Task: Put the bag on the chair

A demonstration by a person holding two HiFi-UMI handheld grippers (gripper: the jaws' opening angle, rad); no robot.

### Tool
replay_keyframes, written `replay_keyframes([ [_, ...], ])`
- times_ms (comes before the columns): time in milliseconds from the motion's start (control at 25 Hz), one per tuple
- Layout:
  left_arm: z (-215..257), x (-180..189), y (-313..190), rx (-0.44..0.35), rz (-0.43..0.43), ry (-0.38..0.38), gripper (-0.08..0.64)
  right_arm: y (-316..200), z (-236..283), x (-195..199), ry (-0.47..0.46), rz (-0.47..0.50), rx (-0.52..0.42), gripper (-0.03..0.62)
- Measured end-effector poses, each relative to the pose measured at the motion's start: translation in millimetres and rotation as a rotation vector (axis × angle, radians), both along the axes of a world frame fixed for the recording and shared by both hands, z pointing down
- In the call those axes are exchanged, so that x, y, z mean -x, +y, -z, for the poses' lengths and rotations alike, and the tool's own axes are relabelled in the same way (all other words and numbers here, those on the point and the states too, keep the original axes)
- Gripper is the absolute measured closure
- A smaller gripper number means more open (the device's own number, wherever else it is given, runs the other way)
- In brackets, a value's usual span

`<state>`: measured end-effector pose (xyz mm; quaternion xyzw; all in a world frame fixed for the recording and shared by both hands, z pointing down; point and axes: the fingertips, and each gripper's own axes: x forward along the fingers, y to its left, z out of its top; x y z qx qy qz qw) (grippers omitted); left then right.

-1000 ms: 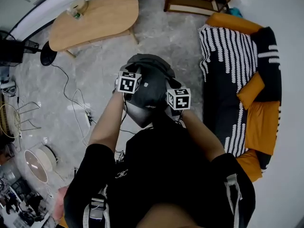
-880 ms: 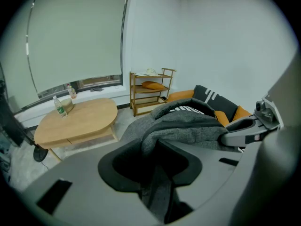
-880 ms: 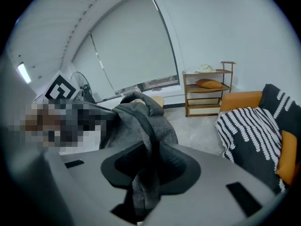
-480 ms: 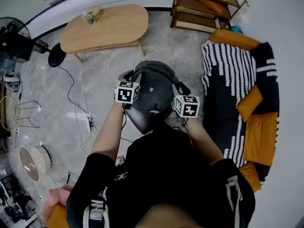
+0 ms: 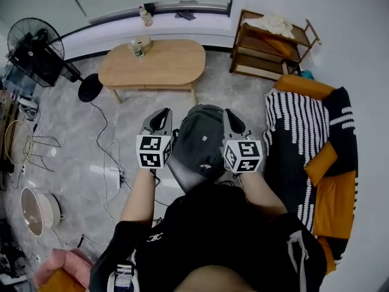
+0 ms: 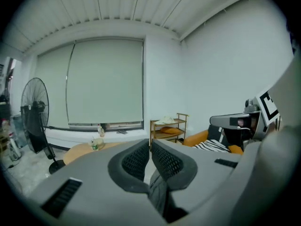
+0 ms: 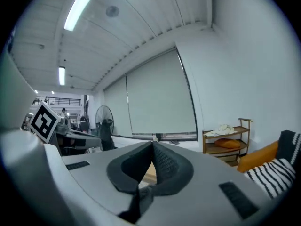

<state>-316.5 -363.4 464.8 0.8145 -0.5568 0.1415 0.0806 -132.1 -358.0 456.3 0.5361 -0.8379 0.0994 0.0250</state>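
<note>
A dark grey bag hangs in front of the person, between the two grippers. My left gripper is at the bag's left side; its jaws are closing tight, and its meshed pads pinch a dark strap of the bag. At the bag's right side my right gripper is closing too, its pads clamped on another dark strap. An orange seat under a black-and-white striped throw stands to the right.
An oval wooden table with a bottle stands ahead, a wooden shelf at the back right. A black fan, cables and wire frames occupy the floor at left. Something pink sits at the lower left.
The head view has swung up toward the window, so table and shelf show fully. Both grippers have come lower in the picture and further apart, jaws pointing forward, with the bag between them.
</note>
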Motion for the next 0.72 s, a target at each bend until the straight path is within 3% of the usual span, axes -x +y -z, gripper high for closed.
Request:
replay_keyframes([
  [240,60,40,49,-0.139,0.105,0.061,0.528,19,42,14,0.003,0.039,-0.089,0.583],
  [360,76,48,59,-0.181,0.119,0.053,0.528,19,55,13,0.003,0.024,-0.118,0.583],
  [720,80,52,58,-0.193,0.137,0.033,0.528,23,60,18,0.013,0.021,-0.136,0.583],
])
